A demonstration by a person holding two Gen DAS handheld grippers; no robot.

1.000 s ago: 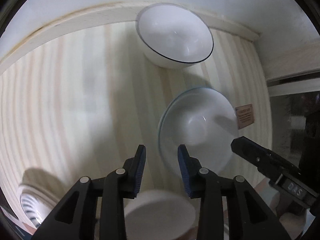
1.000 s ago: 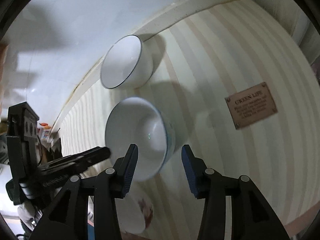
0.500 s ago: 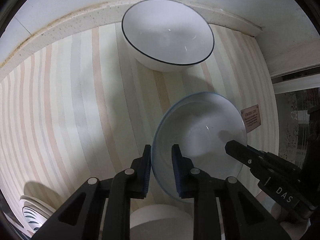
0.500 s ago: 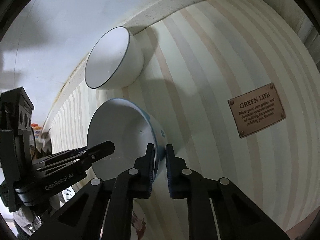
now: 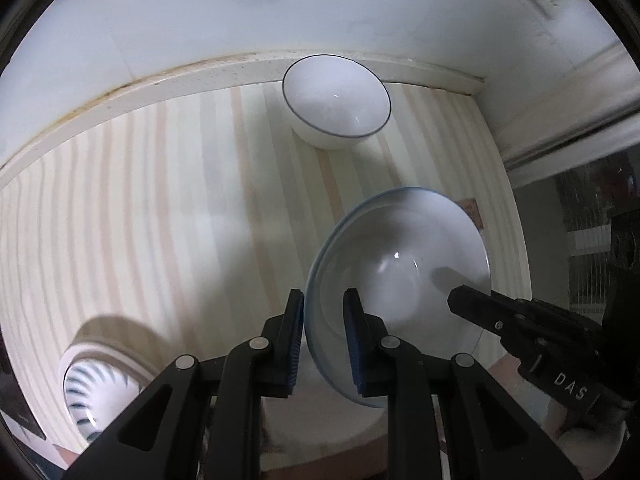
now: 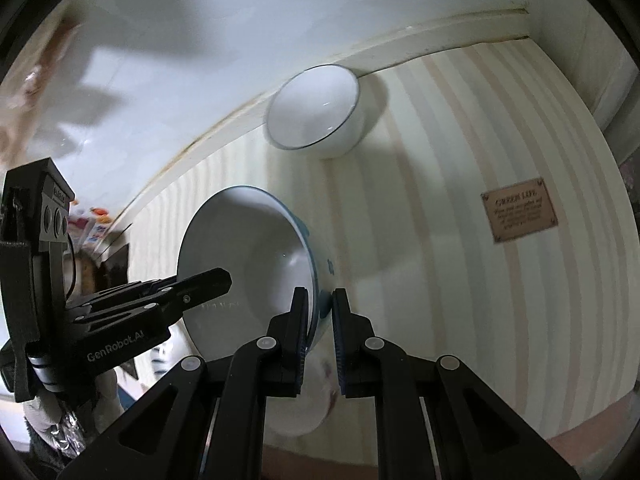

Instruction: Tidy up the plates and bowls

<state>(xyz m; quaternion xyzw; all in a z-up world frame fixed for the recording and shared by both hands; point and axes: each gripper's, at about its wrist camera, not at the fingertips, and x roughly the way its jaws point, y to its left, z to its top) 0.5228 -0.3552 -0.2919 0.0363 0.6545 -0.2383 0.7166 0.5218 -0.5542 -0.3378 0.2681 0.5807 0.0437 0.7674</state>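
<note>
Striped tabletop [image 5: 168, 216]; both hand-held grippers clamp empty blue-rimmed bowl [image 5: 400, 272]; white bowl [image 5: 336, 100] empty.

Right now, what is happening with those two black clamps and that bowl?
A person is tidying dishes with a hand-held gripper in each hand. Both grip one blue-rimmed bowl by opposite sides of its rim: the left gripper has one finger inside and one outside, and so does the right gripper. The bowl looks lifted and tilted above the striped tabletop. A white bowl stands further back by the wall, and a striped dish lies near the left edge.
</note>
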